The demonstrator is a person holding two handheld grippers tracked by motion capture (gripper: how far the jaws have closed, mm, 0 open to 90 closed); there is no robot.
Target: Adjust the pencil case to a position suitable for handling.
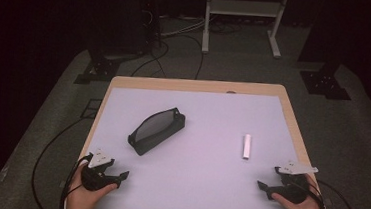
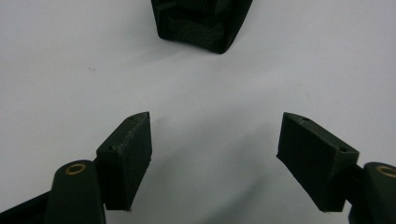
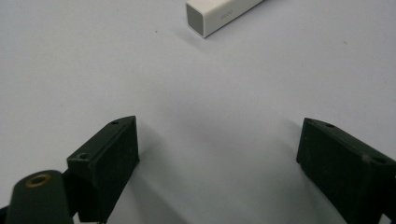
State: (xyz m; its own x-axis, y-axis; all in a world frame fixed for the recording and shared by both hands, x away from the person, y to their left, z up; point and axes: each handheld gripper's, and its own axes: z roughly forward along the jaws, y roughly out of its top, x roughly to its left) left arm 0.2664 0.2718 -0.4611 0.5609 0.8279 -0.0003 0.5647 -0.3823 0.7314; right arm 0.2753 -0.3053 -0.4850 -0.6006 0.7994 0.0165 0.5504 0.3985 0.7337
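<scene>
A black mesh pouch (image 1: 157,130) lies slanted on the white table top, left of centre; its near end (image 2: 201,25) shows at the top of the left gripper view. A small white rectangular stick (image 1: 246,146) lies right of centre, and its near end (image 3: 219,15) shows in the right gripper view. My left gripper (image 1: 117,177) rests at the front left, open and holding nothing, a short way from the pouch. At the front right, my right gripper (image 1: 263,187) is open too, with bare table between its fingers (image 3: 105,161).
The table (image 1: 125,82) has a light wooden rim. Beyond it on the dark floor stand black stand bases (image 1: 101,70), trailing cables (image 1: 149,64) and a white metal frame (image 1: 243,19). A cable (image 1: 49,149) runs down past the table's left edge.
</scene>
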